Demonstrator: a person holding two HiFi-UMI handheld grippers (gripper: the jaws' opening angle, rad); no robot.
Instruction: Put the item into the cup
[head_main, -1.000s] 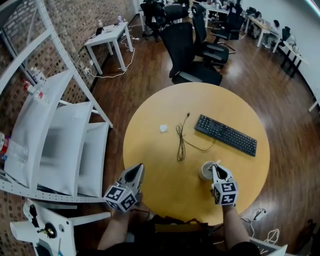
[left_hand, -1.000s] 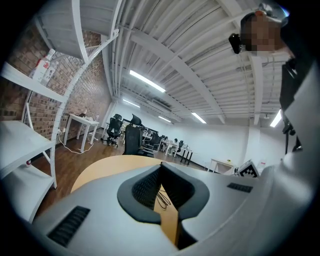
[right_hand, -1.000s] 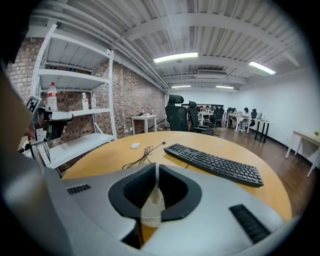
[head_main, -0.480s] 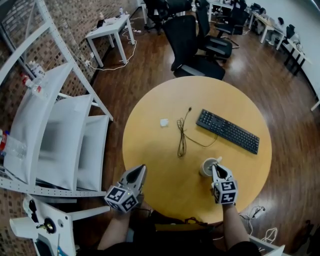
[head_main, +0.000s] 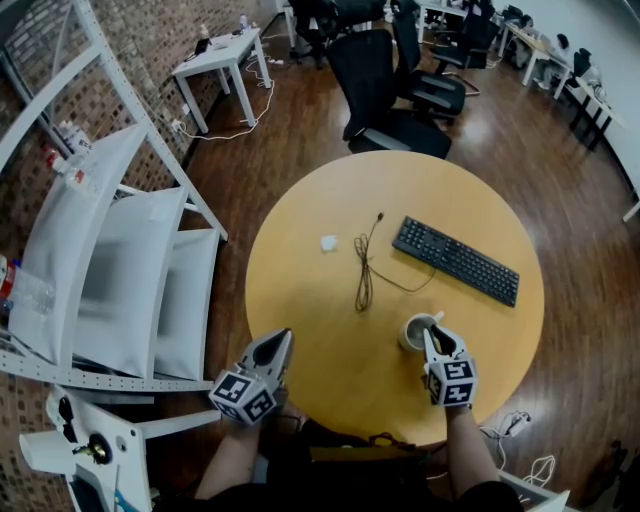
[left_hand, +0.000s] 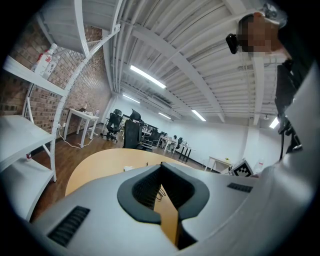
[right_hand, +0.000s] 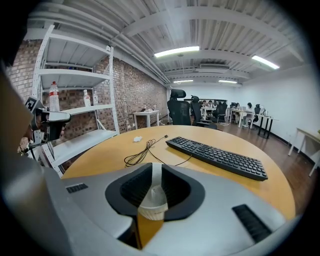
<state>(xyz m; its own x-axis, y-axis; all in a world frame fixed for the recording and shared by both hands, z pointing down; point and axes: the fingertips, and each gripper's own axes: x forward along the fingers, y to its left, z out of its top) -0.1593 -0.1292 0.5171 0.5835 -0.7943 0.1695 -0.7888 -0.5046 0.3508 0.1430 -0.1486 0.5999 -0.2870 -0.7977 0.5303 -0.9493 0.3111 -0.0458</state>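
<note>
Both closed: left hand-held gripper (head_main: 283, 339) empty, right hand-held gripper (head_main: 432, 335) pinching a white strip (right_hand: 156, 176) over the cup (head_main: 413, 333); a sideways pull could topple the cup on the bench (head_main: 320, 320).

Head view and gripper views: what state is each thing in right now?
Cup: upright on table.
Right gripper: fingers shut on white item, above cup.
Left gripper: fingers together, empty.
Cable: loose, far end unplugged.

Left tongs (left_hand: 160, 170) closed and empty, round table (left_hand: 95, 165) beyond
</note>
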